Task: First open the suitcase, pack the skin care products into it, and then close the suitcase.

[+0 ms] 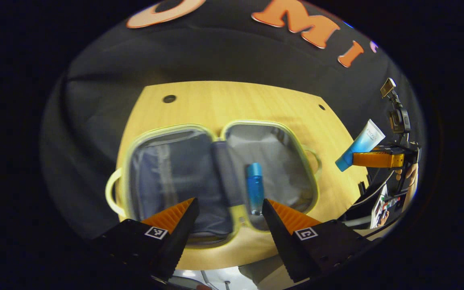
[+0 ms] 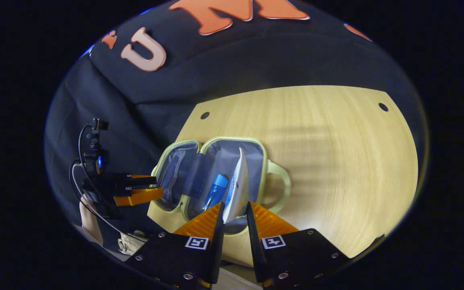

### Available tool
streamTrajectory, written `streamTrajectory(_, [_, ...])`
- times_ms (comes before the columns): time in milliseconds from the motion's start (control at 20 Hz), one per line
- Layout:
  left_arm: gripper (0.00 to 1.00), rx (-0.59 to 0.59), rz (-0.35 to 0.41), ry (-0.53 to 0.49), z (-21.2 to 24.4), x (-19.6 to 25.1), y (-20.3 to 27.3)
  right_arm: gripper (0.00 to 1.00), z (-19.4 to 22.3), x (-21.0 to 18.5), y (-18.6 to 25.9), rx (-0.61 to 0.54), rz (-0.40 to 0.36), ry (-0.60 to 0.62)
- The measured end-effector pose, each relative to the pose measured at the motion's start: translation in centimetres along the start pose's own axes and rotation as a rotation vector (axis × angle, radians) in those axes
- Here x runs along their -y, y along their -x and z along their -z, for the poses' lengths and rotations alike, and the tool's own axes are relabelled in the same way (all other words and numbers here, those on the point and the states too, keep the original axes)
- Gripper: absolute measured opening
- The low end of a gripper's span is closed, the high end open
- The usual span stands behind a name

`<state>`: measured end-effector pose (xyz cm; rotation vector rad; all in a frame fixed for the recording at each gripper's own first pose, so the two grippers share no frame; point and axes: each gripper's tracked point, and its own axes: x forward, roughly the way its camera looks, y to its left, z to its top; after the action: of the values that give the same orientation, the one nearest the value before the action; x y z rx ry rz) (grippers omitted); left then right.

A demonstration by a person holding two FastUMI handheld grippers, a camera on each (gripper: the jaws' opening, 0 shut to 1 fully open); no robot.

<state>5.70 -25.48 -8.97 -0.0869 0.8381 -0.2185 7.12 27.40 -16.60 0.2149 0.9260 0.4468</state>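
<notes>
The suitcase (image 1: 220,177) lay open near the bench's (image 2: 336,161) front edge, a blue bottle (image 1: 254,187) already inside. The right hand-held gripper (image 2: 235,213) pinched a tube (image 2: 238,185) above it, seemingly for packing; the left hand-held gripper (image 1: 228,209) hung spread, empty.

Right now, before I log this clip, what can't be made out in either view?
- Tube, right gripper view: its lower end sits between the right hand-held gripper's fingers; its print is too small in both views.
- Suitcase, left gripper view: near rim hidden behind the left hand-held gripper's fingers.
- Blue bottle: label blurred.
</notes>
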Motion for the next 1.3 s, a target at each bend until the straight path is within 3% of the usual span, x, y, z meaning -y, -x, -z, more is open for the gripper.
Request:
streamTrajectory(150, [0.98, 0.016, -0.108, 0.108, 2.4, -6.0, 4.1, 0.34, -0.1, -3.5, -2.7, -0.073, -0.051, 0.024])
streamTrajectory(250, [0.98, 0.022, -0.143, 0.180, 3.6, -8.9, 7.3, 0.34, 1.4, -3.8, -4.8, -0.155, -0.048, 0.007])
streamTrajectory(450, [0.98, 0.020, -0.214, 0.267, 6.3, -14.3, 10.8, 0.34, 5.9, -2.1, -9.0, -0.325, 0.060, 0.039])
streamTrajectory(600, [0.98, 0.008, -0.243, 0.312, 8.7, -16.5, 11.9, 0.34, 6.5, -1.9, -10.7, -0.371, 0.073, 0.013])
streamTrajectory(650, [0.98, 0.005, -0.252, 0.328, 9.1, -17.0, 12.2, 0.40, 6.2, -1.1, -11.4, -0.374, 0.094, 0.000])
streamTrajectory(750, [0.98, 0.010, -0.256, 0.357, 9.7, -17.4, 11.9, 0.29, 5.9, 0.3, -12.7, -0.367, 0.148, -0.009])
streamTrajectory(800, [0.98, 0.009, -0.257, 0.370, 9.9, -17.6, 11.8, 0.35, 5.6, 0.5, -12.9, -0.357, 0.150, -0.011])
streamTrajectory(850, [0.98, 0.010, -0.259, 0.379, 10.0, -17.7, 11.6, 0.34, 5.4, 0.4, -13.1, -0.350, 0.145, -0.016])
streamTrajectory(900, [0.98, 0.010, -0.263, 0.386, 10.0, -18.0, 11.5, 0.51, 5.2, 0.1, -12.9, -0.340, 0.136, -0.020])
streamTrajectory(1000, [0.98, 0.014, -0.267, 0.394, 9.8, -18.5, 11.0, 0.64, 4.8, 0.0, -12.6, -0.318, 0.133, -0.017])
streamTrajectory(1100, [0.98, 0.026, -0.259, 0.406, 9.3, -19.1, 9.8, 0.89, 4.4, -0.2, -12.4, -0.289, 0.119, -0.005])
streamTrajectory(1150, [0.98, 0.031, -0.261, 0.416, 9.2, -19.7, 9.3, 0.94, 4.0, -0.5, -12.3, -0.264, 0.108, 0.000])
streamTrajectory(1300, [0.99, 0.048, -0.258, 0.465, 8.7, -21.4, 7.8, 0.96, 3.4, -1.4, -12.2, -0.204, 0.089, 0.004])
